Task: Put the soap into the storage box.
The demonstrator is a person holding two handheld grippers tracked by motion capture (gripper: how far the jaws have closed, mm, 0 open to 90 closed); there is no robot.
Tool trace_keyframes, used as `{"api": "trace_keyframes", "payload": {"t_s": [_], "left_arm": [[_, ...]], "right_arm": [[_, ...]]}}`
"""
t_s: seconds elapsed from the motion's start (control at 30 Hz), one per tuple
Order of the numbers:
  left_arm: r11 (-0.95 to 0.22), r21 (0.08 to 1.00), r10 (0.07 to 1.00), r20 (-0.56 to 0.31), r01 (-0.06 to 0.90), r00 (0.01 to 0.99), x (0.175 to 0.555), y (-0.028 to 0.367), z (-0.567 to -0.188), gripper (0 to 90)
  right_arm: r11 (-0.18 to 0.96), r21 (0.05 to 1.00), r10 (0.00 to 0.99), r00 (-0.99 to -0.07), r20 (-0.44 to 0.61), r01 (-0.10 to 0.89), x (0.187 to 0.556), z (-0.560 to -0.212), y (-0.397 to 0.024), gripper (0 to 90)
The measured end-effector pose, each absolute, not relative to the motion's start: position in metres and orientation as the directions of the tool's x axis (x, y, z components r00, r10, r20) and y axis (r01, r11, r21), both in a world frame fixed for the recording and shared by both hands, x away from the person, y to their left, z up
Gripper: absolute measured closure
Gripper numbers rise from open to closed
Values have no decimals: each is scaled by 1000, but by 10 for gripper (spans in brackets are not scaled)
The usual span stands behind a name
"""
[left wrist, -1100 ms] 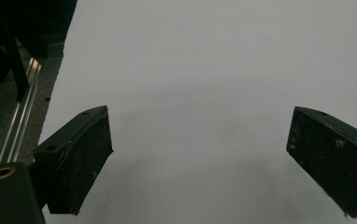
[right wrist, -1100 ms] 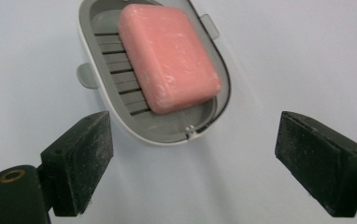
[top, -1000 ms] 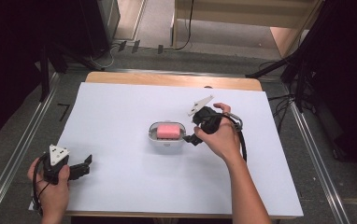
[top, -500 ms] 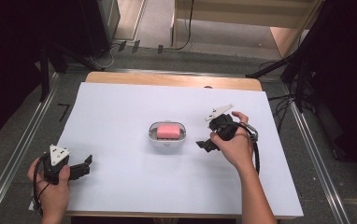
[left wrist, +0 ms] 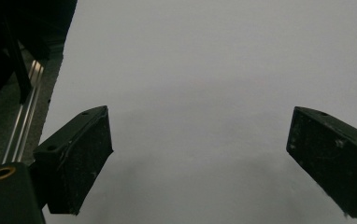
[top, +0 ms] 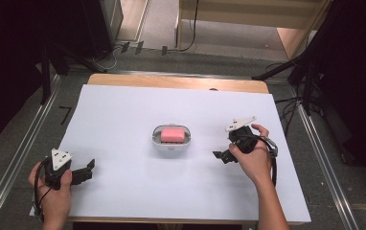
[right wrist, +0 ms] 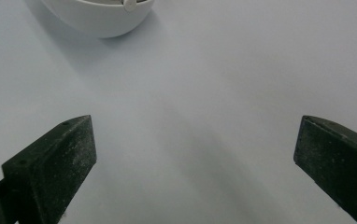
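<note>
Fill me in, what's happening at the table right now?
A person holds a gripper in each hand over a white table. A pink block sits in a small white dish at the middle. The right gripper is beside the dish, jaws wide open and empty. The left gripper rests near the front left corner, also open.

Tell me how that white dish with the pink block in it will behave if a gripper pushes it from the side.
The white dish sits on a smooth white table cover, so it would probably slide rather than tip, since it looks low and wide. Its rounded underside, seen in the right gripper view, may let it rock slightly. The pink block lies loose inside and might shift.
</note>
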State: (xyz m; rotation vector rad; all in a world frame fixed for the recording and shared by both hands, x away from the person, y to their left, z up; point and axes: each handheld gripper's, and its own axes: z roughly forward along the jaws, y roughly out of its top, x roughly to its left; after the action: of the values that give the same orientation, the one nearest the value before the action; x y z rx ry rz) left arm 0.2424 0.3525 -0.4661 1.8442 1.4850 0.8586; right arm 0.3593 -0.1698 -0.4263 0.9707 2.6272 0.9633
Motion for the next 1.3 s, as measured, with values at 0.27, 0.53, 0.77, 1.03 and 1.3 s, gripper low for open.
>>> {"api": "trace_keyframes", "payload": {"t_s": [0.27, 0.53, 0.77, 1.03, 1.3], "left_arm": [[-185, 792, 981, 111, 582, 161, 242, 352, -466, 73], [-186, 792, 981, 112, 582, 161, 242, 352, -466, 73], [-187, 791, 980, 113, 582, 161, 242, 352, -466, 74], [-187, 791, 980, 114, 583, 161, 242, 352, -466, 74], [-190, 792, 980, 117, 581, 161, 242, 351, -466, 74]], "right_arm": [[538, 657, 665, -745, 54, 528, 348, -433, -187, 0], [515, 670, 687, -725, 51, 535, 336, -440, -203, 0], [469, 687, 722, -689, 62, 554, 325, -450, -223, 0], [417, 715, 758, -649, 67, 561, 311, -459, -243, 0], [345, 749, 800, -595, 80, 565, 295, -469, -260, 0]]}}
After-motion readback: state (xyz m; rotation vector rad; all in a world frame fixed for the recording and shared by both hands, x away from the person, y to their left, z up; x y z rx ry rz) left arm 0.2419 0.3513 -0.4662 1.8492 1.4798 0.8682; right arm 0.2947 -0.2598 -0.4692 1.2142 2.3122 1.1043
